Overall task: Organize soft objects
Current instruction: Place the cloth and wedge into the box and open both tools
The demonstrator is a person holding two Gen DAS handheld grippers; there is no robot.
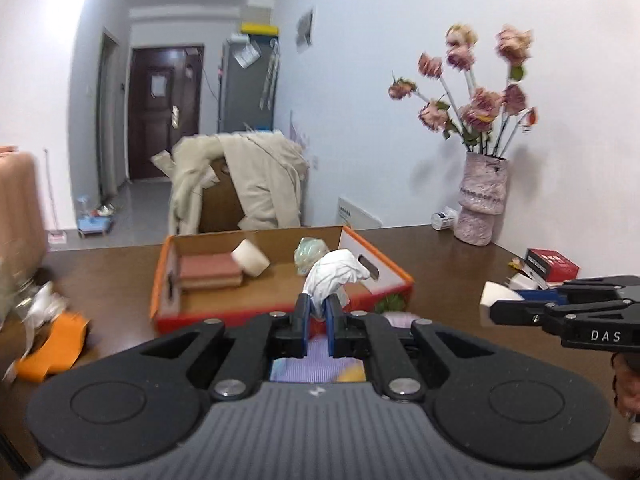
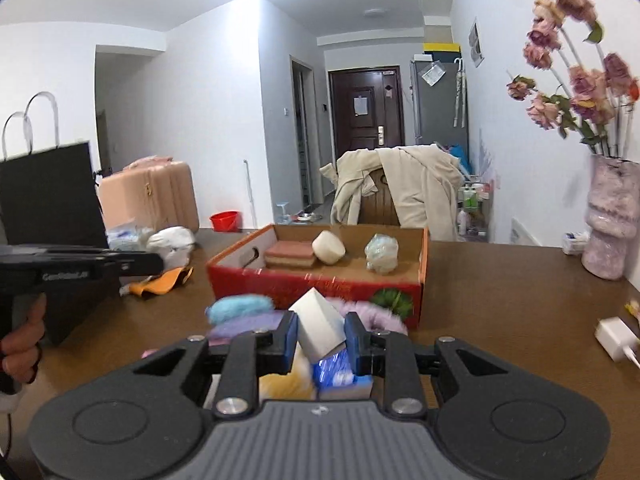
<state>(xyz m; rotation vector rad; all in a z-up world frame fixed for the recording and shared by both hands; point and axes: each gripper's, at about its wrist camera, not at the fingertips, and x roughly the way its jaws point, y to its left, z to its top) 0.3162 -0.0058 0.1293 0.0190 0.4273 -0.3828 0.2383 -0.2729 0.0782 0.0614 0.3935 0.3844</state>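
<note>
My left gripper (image 1: 318, 312) is shut on a crumpled white cloth (image 1: 338, 274), lifted in front of an orange cardboard box (image 1: 158, 292). My right gripper (image 2: 320, 330) is shut on a white sponge block (image 2: 320, 322), just short of the same box (image 2: 240, 276). Inside the box lie a pink folded cloth (image 2: 290, 254), a cream foam roll (image 2: 329, 247) and a pale bagged bundle (image 2: 382, 254). A blue fluffy item (image 2: 240, 306), a purple cloth (image 2: 250, 324) and a lilac fluffy piece (image 2: 378, 314) lie on the table below the right gripper. In the left wrist view the right gripper (image 1: 494, 308) comes in from the right with the block.
A vase of dried pink flowers (image 1: 482, 200) stands at the table's far right by the wall. A red box (image 1: 554, 264) and a white charger (image 2: 614, 338) lie to the right. An orange cloth (image 2: 162, 280), a black paper bag (image 2: 52, 192) and a white bag (image 2: 172, 242) sit left. A chair draped with a beige coat (image 2: 404, 188) stands behind the table.
</note>
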